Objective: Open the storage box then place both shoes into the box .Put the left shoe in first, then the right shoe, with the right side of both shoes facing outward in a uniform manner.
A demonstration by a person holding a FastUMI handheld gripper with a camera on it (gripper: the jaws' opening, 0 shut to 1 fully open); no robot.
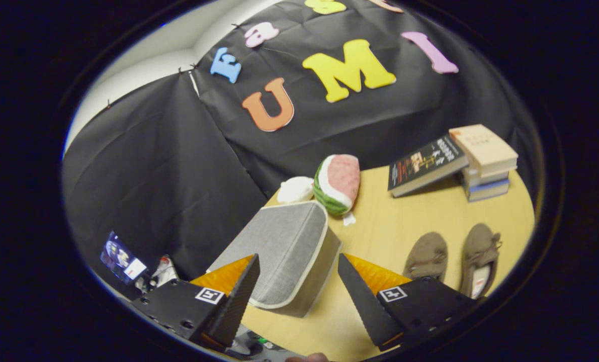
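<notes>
Two fingers of tool spread apart, empty; closed grey fabric storage box sits between and just ahead, lid unopened; brown shoes right on bench.

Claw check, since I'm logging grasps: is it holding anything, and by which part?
Nothing is held. The claw is open, with the closed grey box between its fingers, untouched.
</notes>
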